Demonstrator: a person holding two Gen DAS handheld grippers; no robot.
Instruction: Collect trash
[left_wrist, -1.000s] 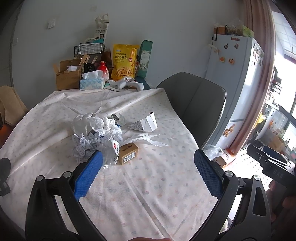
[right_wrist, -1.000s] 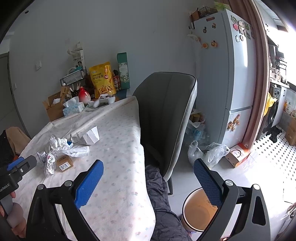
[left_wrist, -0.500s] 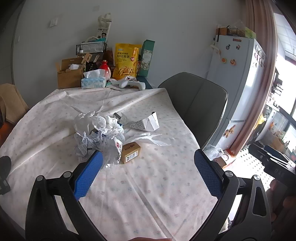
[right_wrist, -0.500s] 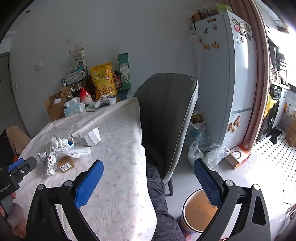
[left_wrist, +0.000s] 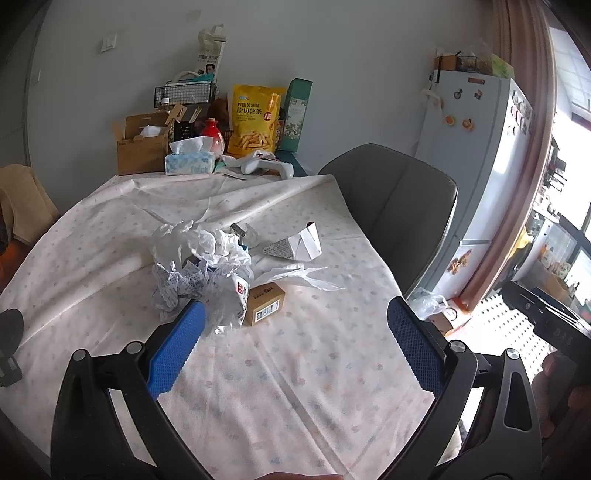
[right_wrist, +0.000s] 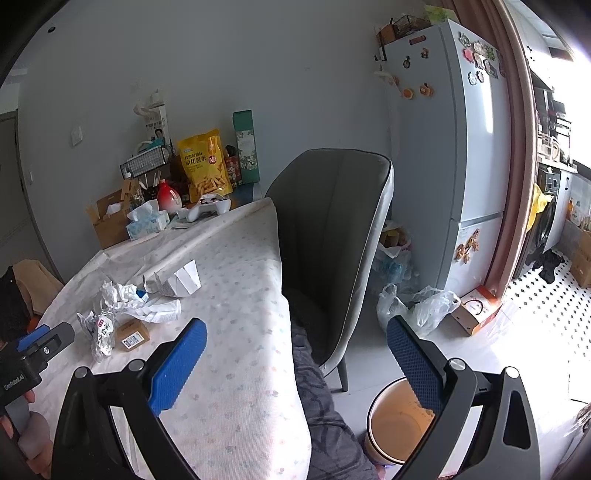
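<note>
- Left wrist view: the left gripper (left_wrist: 295, 343) hangs released over the worktop (left_wrist: 295, 398), jaws wide apart and nothing between them.
- The trash lies ahead of it and toward its left finger: a wad of crumpled paper (left_wrist: 195, 247), a clear wrapper (left_wrist: 229, 295) just past the left pad, and a small box (left_wrist: 265, 299) touching the wrapper.
- Farther ahead lie a flat plastic scrap (left_wrist: 295, 275) and a folded carton (left_wrist: 301, 245).
- Right wrist view: the right gripper (right_wrist: 295, 362) is also released and holds nothing, poised over the worktop's edge beside a chair (right_wrist: 332, 240).
- A bin (right_wrist: 397, 424) stands on the floor below the right finger; as far as its inside shows, it looks empty.
- The trash sits well to this gripper's left, near the left gripper.
- Judgement: the task seems barely begun. No piece is held, every piece is on the worktop, and each must be gripped and carried to the bin; the wrapper or box looks the nearest first pick.
</note>
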